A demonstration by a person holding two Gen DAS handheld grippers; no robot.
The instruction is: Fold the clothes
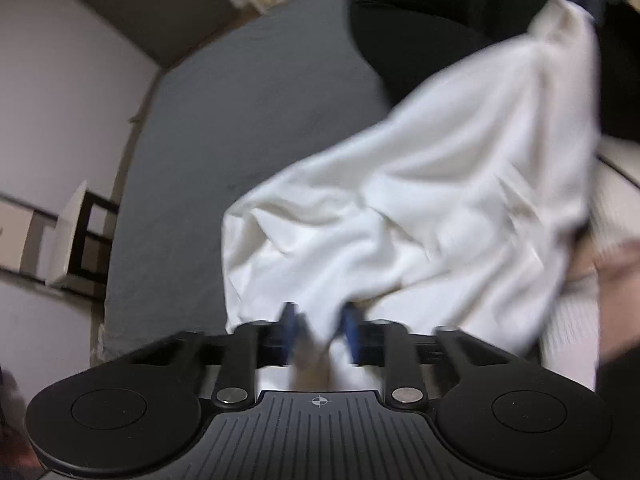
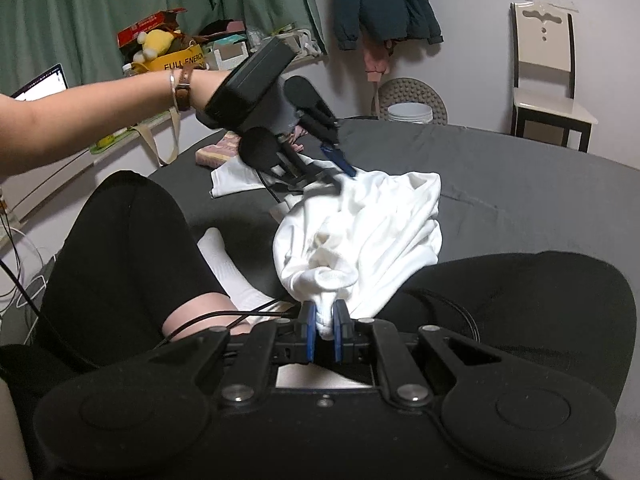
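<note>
A crumpled white garment (image 2: pixel 368 224) hangs bunched over the grey bed sheet (image 2: pixel 520 184), between a seated person's black-clad knees. My right gripper (image 2: pixel 323 326) is shut on a thick rolled edge of it, close to the camera. My left gripper (image 2: pixel 340 170), held in a hand with a brown wristband, reaches in from the left and touches the garment's far edge. In the blurred left wrist view the garment (image 1: pixel 420 208) drapes in front of the left gripper (image 1: pixel 320 320). Its blue fingers (image 1: pixel 289 320) stand apart, with a fold of cloth lying loosely between them.
The person's legs (image 2: pixel 120 248) flank the garment, with a white sock (image 2: pixel 228 268) between them. Another white cloth (image 2: pixel 236 180) and a pink item (image 2: pixel 220 152) lie further back on the bed. A black cable (image 2: pixel 224 316) crosses the lap. A chair (image 2: pixel 548 80) stands at the far right.
</note>
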